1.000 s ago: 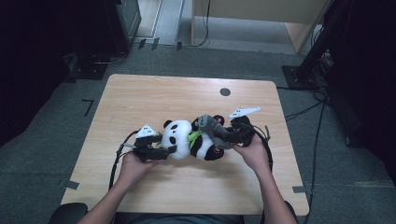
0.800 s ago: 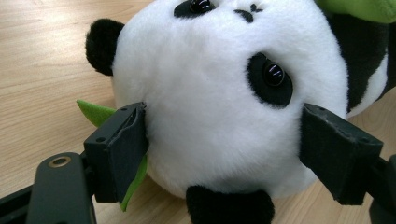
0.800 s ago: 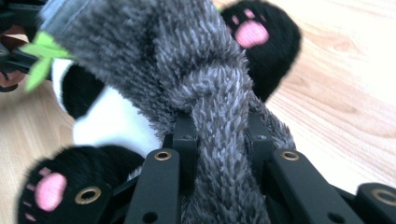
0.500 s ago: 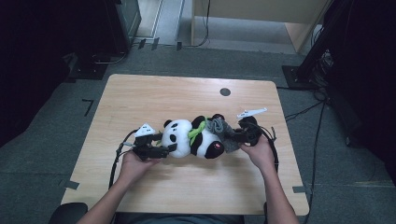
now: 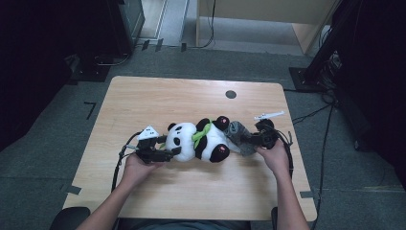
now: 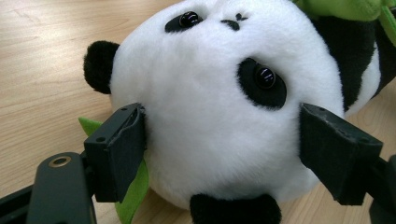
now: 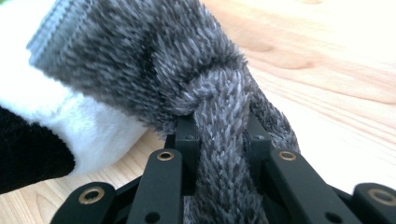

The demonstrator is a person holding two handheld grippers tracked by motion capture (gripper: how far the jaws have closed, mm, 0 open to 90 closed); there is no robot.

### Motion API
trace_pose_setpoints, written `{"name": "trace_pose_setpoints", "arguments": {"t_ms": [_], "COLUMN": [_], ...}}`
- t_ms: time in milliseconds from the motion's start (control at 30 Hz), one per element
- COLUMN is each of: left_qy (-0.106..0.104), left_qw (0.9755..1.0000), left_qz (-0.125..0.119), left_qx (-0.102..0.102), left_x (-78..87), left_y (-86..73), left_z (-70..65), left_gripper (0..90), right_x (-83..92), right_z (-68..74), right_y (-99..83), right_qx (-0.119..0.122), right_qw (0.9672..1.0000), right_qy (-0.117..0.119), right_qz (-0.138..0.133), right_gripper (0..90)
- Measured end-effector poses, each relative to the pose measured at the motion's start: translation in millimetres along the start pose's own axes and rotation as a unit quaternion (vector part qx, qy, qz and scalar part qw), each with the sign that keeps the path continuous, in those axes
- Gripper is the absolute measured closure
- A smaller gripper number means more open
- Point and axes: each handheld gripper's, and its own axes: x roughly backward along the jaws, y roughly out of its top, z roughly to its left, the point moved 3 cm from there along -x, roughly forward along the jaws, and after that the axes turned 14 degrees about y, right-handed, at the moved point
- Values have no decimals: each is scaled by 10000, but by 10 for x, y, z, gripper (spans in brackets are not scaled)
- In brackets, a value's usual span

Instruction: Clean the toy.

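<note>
Centrally on light wooden desk (image 5: pixel 143 100): black-and-white plush panda toy with green scarf (image 5: pixel 201 140), lying on its side, head to the left, body to the right. Grey fuzzy knitted sock (image 5: pixel 238 136) pulled partly over the panda's right end, ribbed cuff against white fur, loose end trailing right toward the right hand.

Left claw (image 5: pixel 165 152) at the panda's head, jaws spread wide, one on each side of the round white head. From left gripper view: left claw (image 6: pixel 219 154) straddling the head, left pad touching the fur beside a black ear, right pad just beside the cheek below one black eye patch; contact on that side hard to tell. Green leaf-shaped felt piece (image 6: pixel 133 186) poking out under the head by the left jaw.

Right claw (image 5: pixel 253 140) at the sock's loose end, right of the panda. From right gripper view: right claw (image 7: pixel 219 140) clamped narrow on a twisted bunch of grey sock (image 7: pixel 154 60), fabric gathered between the two black jaws. White and black panda fur (image 7: pixel 46 126) at the left edge, under the cuff.

Small dark round hole (image 5: pixel 231 94) in the desk, far side, well apart from the toy. Both forearms entering from the near edge. Grey carpet floor (image 5: pixel 62 105) around the desk.
</note>
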Motion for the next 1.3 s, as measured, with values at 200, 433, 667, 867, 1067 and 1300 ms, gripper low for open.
{"name": "trace_pose_setpoints", "arguments": {"t_ms": [200,433,667,867,1067,1300], "left_qy": [31,83,99,120,165,288], "left_qw": [10000,9998,9997,9996,9994,9986], "left_qz": [-23,-95,-115,-167,-275,-382], "left_qx": [-51,-167,-177,-176,-132,-238], "left_x": [9,20,24,29,34,20], "left_y": [4,2,-3,-20,-47,-68], "left_z": [-11,-26,-32,-40,-52,-78], "left_gripper": [192,195,195,195,198,213], "right_x": [243,383,297,14,-462,-973], "right_z": [176,668,1217,1578,1882,1816], "right_y": [105,342,557,694,741,636], "right_qx": [475,1091,1492,1683,1799,1613], "right_qw": [9984,9919,9839,9820,9800,9803], "right_qy": [-7,117,477,684,817,763], "right_qz": [-322,-636,-856,-516,236,844], "right_gripper": [745,746,746,745,749,750]}}
